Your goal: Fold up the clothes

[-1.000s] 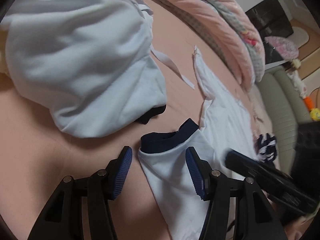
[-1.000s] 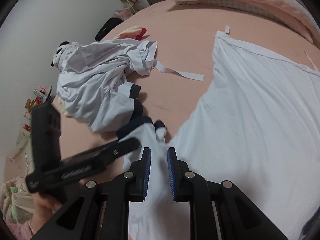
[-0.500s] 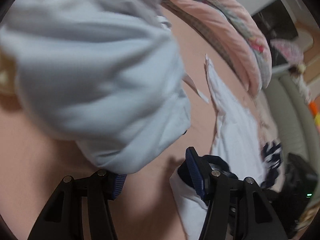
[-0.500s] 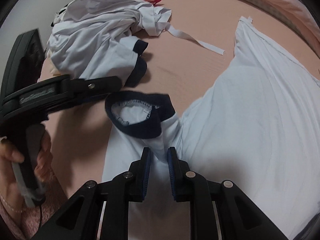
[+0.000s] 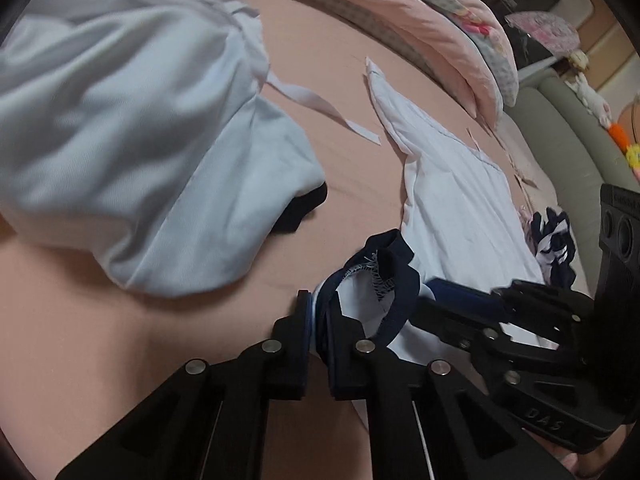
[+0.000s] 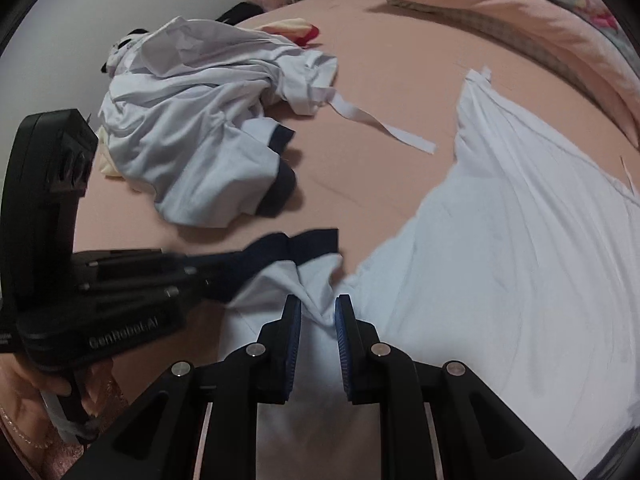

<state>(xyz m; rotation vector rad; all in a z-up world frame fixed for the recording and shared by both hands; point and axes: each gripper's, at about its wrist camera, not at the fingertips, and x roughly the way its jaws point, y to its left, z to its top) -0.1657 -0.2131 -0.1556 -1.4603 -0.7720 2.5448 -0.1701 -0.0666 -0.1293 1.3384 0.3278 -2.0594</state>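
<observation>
The left gripper (image 5: 318, 320) has just been closing and now stands clamped on the navy cuff (image 5: 394, 280) of the white shirt (image 6: 520, 260), the dark band pinched between its pads at about 6 o'clock in the left wrist view, its open ring standing up toward 1 o'clock. The right gripper (image 6: 318, 320) stands only slightly apart, with a bunched fold of the sleeve (image 6: 312, 292) gathered between its fingers; the blue pads seem to press on the cloth, though the fold hides the contact. The shirt itself spreads flat over the pink bedsheet (image 6: 380, 60) from 6 toward 3 o'clock in the right wrist view. A crumpled pile of pale garments (image 6: 200, 140) lies well apart at 10 o'clock, a loose white strap (image 6: 380, 124) trailing from it toward 12. A rolled pink quilt (image 6: 500, 4) lies along the far edge at 1 o'clock. A hand (image 6: 36, 384) grips the left tool's handle at 8 o'clock.
</observation>
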